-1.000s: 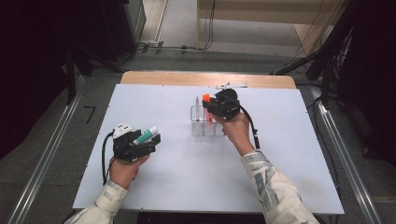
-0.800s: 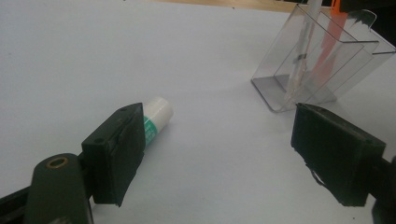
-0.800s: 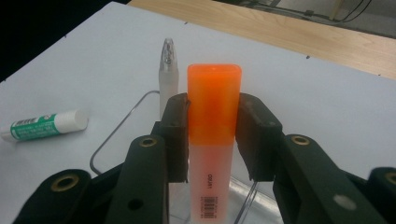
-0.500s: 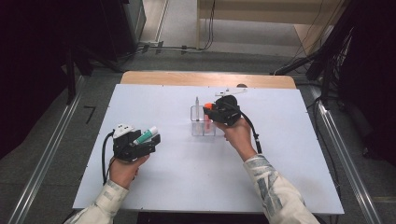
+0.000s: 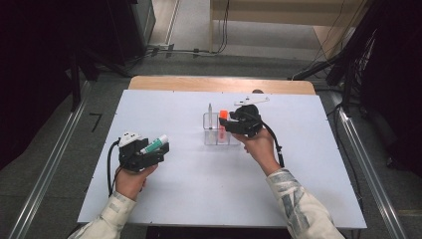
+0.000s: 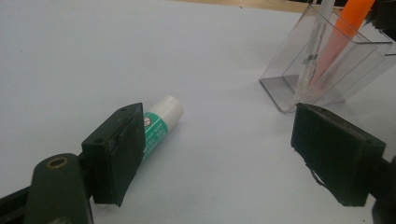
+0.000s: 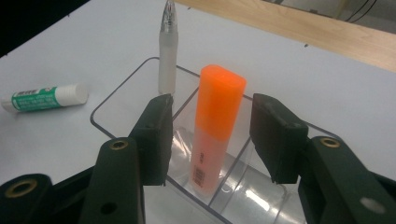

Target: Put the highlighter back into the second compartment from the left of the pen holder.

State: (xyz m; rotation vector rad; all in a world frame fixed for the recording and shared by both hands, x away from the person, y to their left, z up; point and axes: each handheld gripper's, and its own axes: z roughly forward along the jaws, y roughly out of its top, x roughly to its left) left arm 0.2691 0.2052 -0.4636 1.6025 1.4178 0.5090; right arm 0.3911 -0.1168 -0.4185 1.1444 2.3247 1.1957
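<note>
The orange highlighter stands upright in a compartment of the clear plastic holder near the middle of the white desk, and the right hand-held gripper has just been opening around it, its pads now clear of the marker on both sides. A clear pen stands in the holder's neighbouring compartment. Well apart to the left, the left hand-held gripper is wide open, with a green glue stick lying on the desk just beside one pad.
</note>
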